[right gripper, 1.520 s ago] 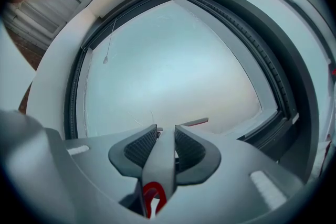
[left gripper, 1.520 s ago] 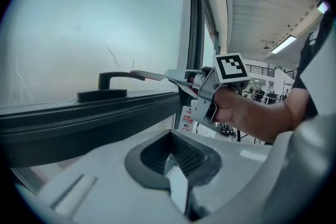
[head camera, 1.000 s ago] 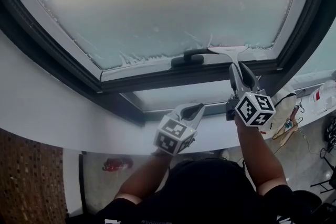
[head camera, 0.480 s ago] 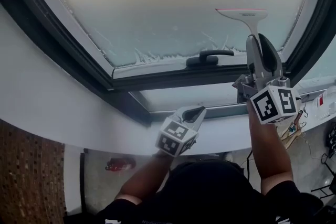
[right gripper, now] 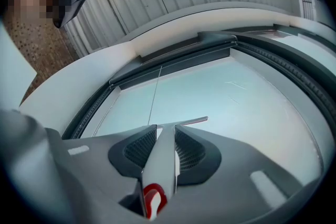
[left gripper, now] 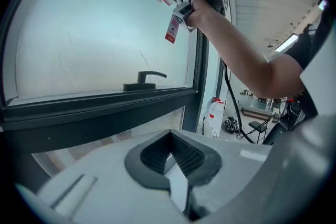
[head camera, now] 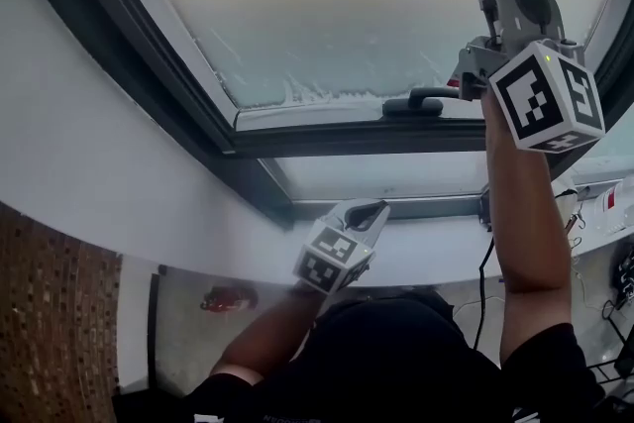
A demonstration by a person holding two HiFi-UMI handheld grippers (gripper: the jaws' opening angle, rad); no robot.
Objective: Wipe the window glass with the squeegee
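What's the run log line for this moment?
right tool: shut on squeegee | squeegee: high up by window glass | left tool: shut, empty, held low

sill point(head camera: 436, 253): white, curved, below window point(head camera: 327, 5) | on sill: white bottle with red label point(head camera: 606, 197), far right | floor point(head camera: 188, 342): grey; red object point(head camera: 226, 297) on it
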